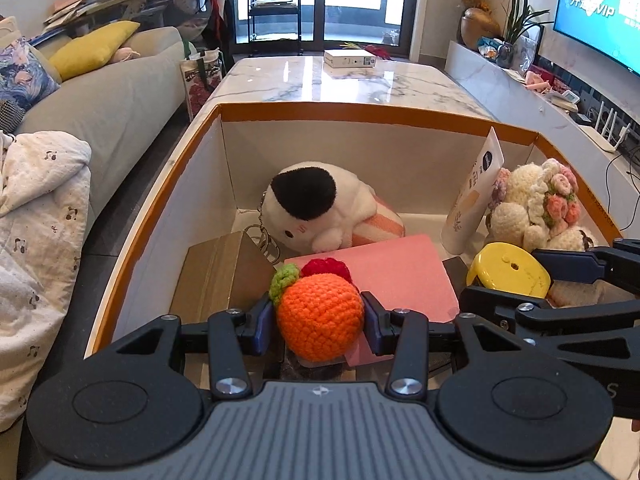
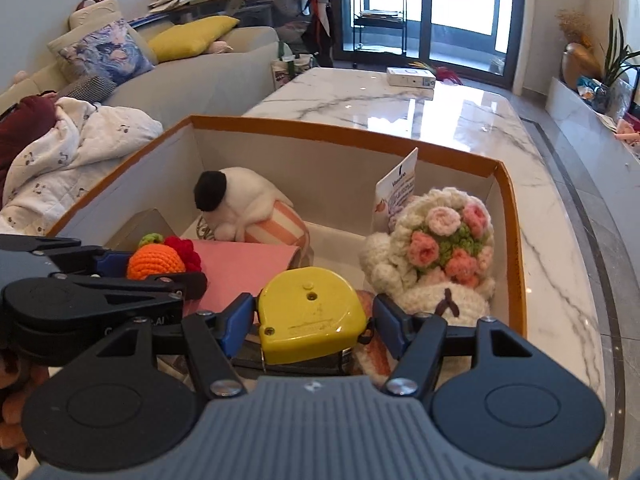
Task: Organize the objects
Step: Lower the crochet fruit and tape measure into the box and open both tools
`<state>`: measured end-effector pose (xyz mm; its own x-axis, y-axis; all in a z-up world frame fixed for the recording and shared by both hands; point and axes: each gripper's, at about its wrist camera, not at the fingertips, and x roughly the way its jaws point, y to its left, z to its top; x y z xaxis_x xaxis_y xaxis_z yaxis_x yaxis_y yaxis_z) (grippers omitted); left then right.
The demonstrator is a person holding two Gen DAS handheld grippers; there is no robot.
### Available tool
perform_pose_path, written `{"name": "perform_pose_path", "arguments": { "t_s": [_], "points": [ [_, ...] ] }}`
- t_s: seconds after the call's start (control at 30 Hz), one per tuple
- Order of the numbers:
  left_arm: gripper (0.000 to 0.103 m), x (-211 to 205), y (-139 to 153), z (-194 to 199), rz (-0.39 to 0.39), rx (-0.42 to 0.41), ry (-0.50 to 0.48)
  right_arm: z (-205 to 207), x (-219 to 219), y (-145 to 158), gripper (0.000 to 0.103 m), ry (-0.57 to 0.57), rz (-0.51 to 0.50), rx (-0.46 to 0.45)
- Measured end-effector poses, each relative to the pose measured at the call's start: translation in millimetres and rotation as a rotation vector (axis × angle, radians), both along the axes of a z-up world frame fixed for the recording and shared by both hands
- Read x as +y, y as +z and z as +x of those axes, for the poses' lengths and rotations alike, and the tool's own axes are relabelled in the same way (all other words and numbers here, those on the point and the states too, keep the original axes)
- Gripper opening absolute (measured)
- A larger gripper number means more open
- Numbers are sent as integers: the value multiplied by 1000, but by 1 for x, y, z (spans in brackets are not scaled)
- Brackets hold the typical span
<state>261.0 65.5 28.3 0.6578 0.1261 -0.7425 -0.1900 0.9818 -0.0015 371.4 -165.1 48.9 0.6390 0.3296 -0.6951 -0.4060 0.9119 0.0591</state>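
Note:
My left gripper [image 1: 320, 316] is shut on a crocheted orange fruit [image 1: 320, 316] with a green leaf and red tuft, held over the near end of an orange-rimmed cardboard box [image 1: 360, 114]. My right gripper [image 2: 314, 316] is shut on a yellow tape measure [image 2: 310, 316], held over the box's near right side. The tape measure also shows in the left wrist view [image 1: 508, 270], and the orange fruit in the right wrist view [image 2: 156, 264]. In the box lie a white plush with a black patch [image 1: 316, 204], a pink sheet [image 1: 384, 276], a crocheted flower doll [image 2: 444, 248] and a white tube [image 1: 476, 196].
The box stands on a white marble table [image 1: 340, 80] with a small white box [image 1: 348, 58] at its far end. A grey sofa [image 1: 112, 92] with cushions and a white quilt [image 1: 36, 232] lies to the left. A TV bench [image 1: 532, 96] runs along the right.

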Motion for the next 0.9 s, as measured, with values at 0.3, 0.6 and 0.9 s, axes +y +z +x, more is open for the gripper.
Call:
{"name": "perform_pose_path", "arguments": {
  "t_s": [0.3, 0.6, 0.9],
  "points": [
    [53, 2, 0, 0, -5, 0, 4, -1, 0, 1, 67, -1, -2, 6],
    [58, 3, 3, -1, -37, -13, 16, 0, -3, 4, 68, 20, 7, 16],
    [63, 1, 5, -1, -43, -18, 24, -2, -4, 7, 69, 35, 9, 15]
  ]
}}
